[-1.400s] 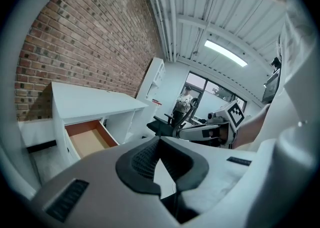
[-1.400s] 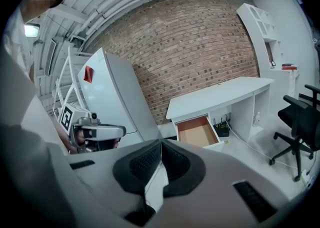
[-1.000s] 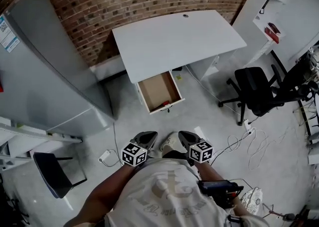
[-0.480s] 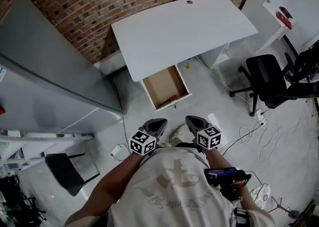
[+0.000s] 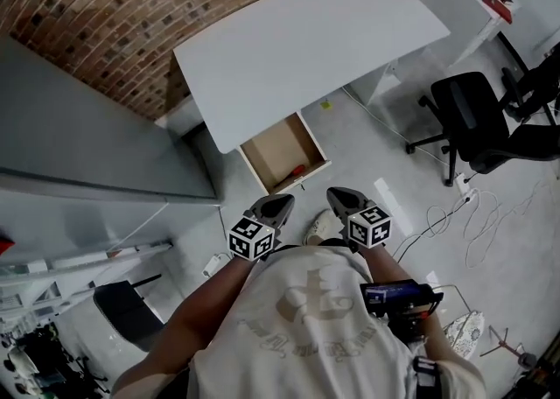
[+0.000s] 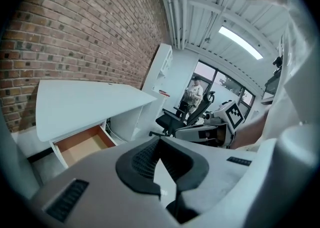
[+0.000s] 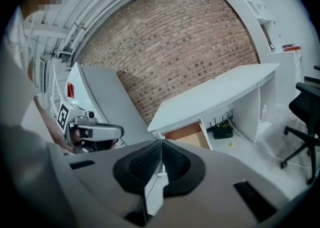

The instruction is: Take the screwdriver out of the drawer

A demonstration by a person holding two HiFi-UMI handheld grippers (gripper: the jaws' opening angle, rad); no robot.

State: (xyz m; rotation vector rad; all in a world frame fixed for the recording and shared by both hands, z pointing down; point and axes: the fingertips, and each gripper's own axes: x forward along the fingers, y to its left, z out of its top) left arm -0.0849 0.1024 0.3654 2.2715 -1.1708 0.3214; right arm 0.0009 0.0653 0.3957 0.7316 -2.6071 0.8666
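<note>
Grey cabinet (image 5: 87, 152): smooth flat panels, far left.
Brick wall (image 5: 131, 12): rough red-brown courses behind the counter.
Counter (image 5: 306, 47): matt white top with a curved edge.
Drawer (image 5: 278, 152): pulled open under the counter's near edge; white front, brown board-like lining.
Screwdriver (image 5: 297, 171): red handle, lying inside the drawer against its front panel. Only the head view shows it; both gripper views catch the brown lining alone.
Left hand-held gripper (image 5: 276, 206): grey shell, ribbed black pads pressed together with nothing between them. It is held over the grey floor (image 5: 367, 152), apart from the drawer.
Shoe (image 5: 319, 229): pale, between the two grippers.
Right hand-held gripper (image 5: 341, 198): same build, pads pressed together, empty.
Black box with aerials (image 7: 222, 131): under the counter, seen in the right gripper view alone.
Office chair (image 5: 477, 122): black, wheeled base, right of the counter.
Cables (image 5: 464, 213): white loops on the floor.
</note>
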